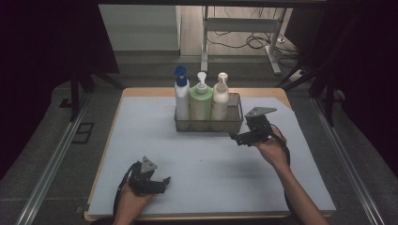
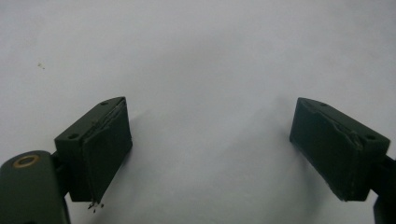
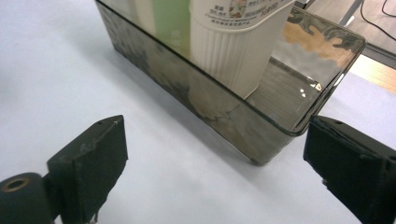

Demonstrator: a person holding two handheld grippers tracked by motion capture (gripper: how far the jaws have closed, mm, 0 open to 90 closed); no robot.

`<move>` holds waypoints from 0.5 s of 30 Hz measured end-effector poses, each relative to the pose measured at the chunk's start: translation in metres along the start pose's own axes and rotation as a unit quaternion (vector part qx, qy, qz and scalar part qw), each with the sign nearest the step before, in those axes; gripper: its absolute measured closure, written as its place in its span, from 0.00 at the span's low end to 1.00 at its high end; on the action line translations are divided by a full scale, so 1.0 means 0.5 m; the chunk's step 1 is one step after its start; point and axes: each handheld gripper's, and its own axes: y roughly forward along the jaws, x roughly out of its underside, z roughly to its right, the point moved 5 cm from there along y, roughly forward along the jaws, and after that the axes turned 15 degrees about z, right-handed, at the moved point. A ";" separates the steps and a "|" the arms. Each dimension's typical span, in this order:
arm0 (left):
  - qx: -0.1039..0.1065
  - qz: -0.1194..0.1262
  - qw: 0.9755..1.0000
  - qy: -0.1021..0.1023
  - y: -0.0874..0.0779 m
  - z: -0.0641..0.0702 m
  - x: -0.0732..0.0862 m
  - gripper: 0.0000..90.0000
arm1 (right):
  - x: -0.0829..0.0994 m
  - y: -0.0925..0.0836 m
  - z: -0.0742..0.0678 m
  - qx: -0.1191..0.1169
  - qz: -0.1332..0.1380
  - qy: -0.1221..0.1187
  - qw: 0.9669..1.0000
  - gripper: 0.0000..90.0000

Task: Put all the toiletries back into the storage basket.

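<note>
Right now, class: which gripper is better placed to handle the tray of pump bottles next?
Right. The right gripper hovers open beside the clear tray; the left gripper sits open over bare mat near the table's front edge.

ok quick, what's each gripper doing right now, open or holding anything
left gripper: jaws open, nothing between them, low over the white mat.
right gripper: jaws open, holding nothing, beside the clear bin with the pump bottles.

From above we look forward over the table (image 1: 141, 187); our left gripper view faces bare tabletop closely, our right nears the bin (image 3: 261, 140), shared with the high view.
</note>
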 end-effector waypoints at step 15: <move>0.000 0.000 1.000 0.000 0.000 0.000 0.000 0.14 | 0.032 -0.058 -0.015 -0.004 0.000 -0.014 1.000 0.01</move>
